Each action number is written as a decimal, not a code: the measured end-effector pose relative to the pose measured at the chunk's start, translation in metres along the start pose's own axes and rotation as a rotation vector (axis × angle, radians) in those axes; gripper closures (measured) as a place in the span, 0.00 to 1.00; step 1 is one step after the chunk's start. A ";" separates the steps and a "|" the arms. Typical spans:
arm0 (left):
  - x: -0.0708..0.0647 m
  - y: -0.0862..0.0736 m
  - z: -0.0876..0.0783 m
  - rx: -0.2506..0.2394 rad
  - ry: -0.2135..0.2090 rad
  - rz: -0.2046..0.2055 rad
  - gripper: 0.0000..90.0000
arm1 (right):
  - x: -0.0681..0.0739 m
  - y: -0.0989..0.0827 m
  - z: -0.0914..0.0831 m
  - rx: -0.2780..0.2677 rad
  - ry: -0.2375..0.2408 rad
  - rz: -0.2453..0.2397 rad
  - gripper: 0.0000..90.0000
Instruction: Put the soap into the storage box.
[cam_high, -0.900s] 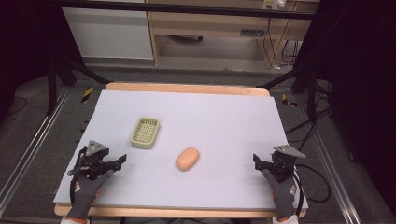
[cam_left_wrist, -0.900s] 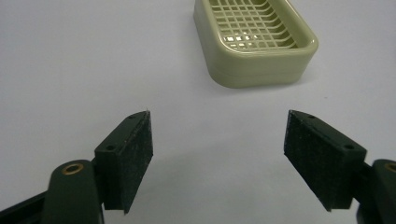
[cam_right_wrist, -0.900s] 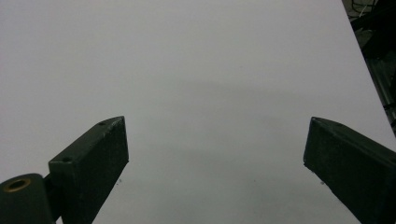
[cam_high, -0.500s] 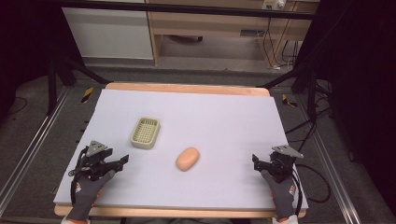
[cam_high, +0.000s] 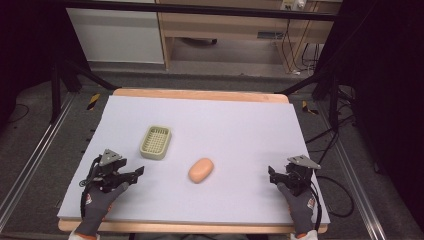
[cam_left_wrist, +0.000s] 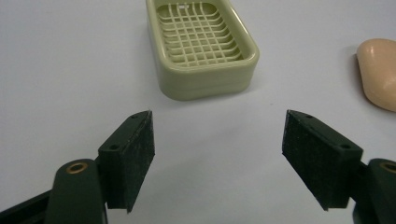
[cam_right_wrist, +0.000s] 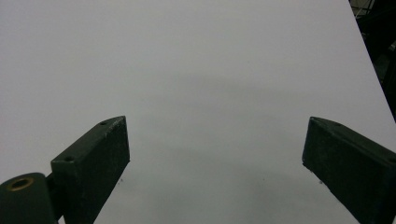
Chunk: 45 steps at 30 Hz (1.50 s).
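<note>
Little has shifted: both grippers' fingers gape empty, left gripper (cam_high: 131, 176) facing soap dish (cam_left_wrist: 203, 46), right gripper (cam_high: 272, 175) bare mat (cam_right_wrist: 210, 70).

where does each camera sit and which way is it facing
High view: above the person's side, looking forward and down on the table; both gloved hands show, with the left gripper and right gripper.
Left gripper view: rides the left gripper, looking past its open jaws at the green soap dish and the soap bar.
Right gripper view: rides the right gripper, jaws open over bare table.
Shared: high and left gripper views both show the dish and soap.
</note>
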<state>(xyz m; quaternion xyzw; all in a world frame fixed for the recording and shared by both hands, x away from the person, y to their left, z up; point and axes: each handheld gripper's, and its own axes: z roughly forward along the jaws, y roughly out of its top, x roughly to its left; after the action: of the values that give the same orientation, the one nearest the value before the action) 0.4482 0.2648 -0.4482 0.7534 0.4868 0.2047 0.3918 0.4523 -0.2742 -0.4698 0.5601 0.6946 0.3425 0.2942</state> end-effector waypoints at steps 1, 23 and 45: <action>-0.001 0.001 0.000 0.002 -0.002 0.003 0.27 | 0.000 0.000 0.000 0.001 0.006 0.002 0.08; -0.028 0.041 0.007 0.025 -0.043 0.081 0.26 | 0.000 0.002 -0.001 0.015 -0.006 -0.005 0.08; -0.073 0.061 0.031 0.057 -0.130 0.156 0.26 | 0.002 0.002 0.001 0.022 -0.017 -0.020 0.08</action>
<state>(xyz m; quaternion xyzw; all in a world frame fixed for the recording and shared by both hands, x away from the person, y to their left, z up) 0.4722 0.1742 -0.4141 0.8114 0.4059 0.1716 0.3839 0.4533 -0.2717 -0.4691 0.5592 0.7015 0.3270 0.2971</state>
